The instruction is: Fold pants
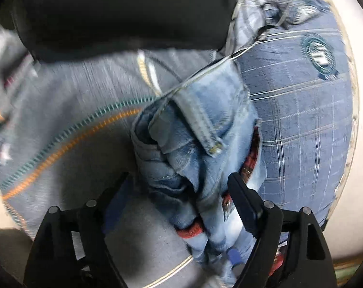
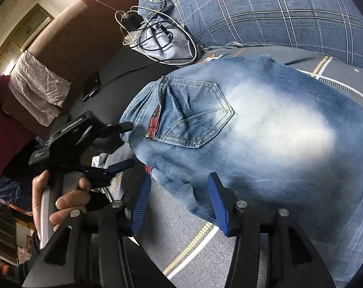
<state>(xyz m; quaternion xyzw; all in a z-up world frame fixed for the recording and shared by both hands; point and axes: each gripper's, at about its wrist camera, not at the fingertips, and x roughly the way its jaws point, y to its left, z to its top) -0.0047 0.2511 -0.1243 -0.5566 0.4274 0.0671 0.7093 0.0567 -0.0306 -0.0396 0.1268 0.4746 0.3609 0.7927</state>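
Observation:
Faded blue jeans [image 2: 265, 124] lie on a grey bedspread [image 2: 181, 228], back pocket [image 2: 196, 112] facing up. My right gripper [image 2: 179, 187] is open, its jaws standing either side of the jeans' near edge, close above the fabric. My left gripper [image 1: 179, 182] is open at the waistband end, with bunched denim [image 1: 193, 148] and a belt loop [image 1: 200, 124] between its jaws. It also shows in the right wrist view [image 2: 128, 144], held by a hand at the waistband corner.
A blue plaid pillow [image 2: 265, 12] lies at the head of the bed. Tangled cables and a charger [image 2: 152, 33] sit beside it. A phone [image 2: 92, 86] lies on dark fabric at the left. A brown headboard [image 2: 68, 24] stands behind.

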